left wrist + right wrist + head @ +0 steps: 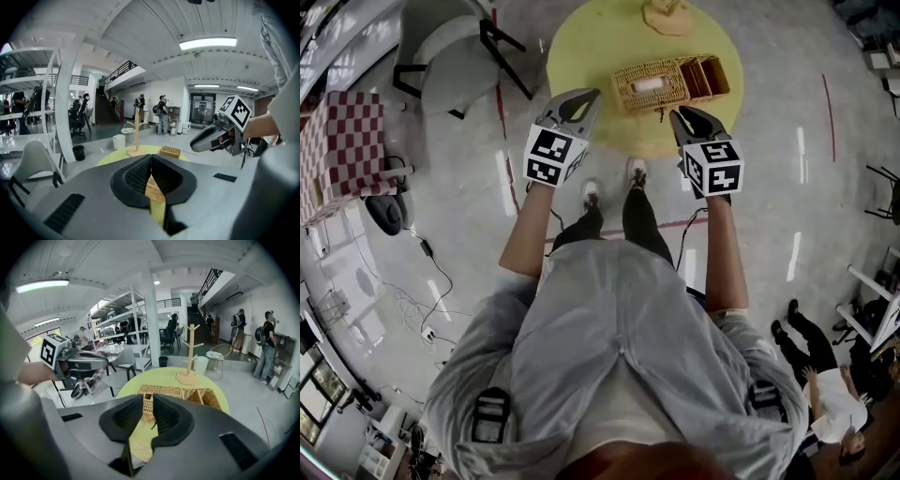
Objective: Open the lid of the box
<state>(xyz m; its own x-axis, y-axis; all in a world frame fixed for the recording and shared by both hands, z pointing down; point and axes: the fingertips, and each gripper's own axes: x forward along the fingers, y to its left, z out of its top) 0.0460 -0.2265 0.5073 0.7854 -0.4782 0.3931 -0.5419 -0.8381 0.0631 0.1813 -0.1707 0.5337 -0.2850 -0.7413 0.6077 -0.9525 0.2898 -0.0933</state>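
The wicker box (pixel 670 82) sat on the round yellow surface (pixel 600 47), just ahead of both grippers and touching neither. Its lid seemed already swung back at the right end. The left gripper (pixel 589 97) had its fingers pressed together on nothing. The right gripper (pixel 682 117) had its fingers spread and empty, the box beyond the gap. The weave looked light, stiff, rough and rather brittle, so the box would likely skid if pushed. The lid's free rim seemed the best hold, with the body steadied.
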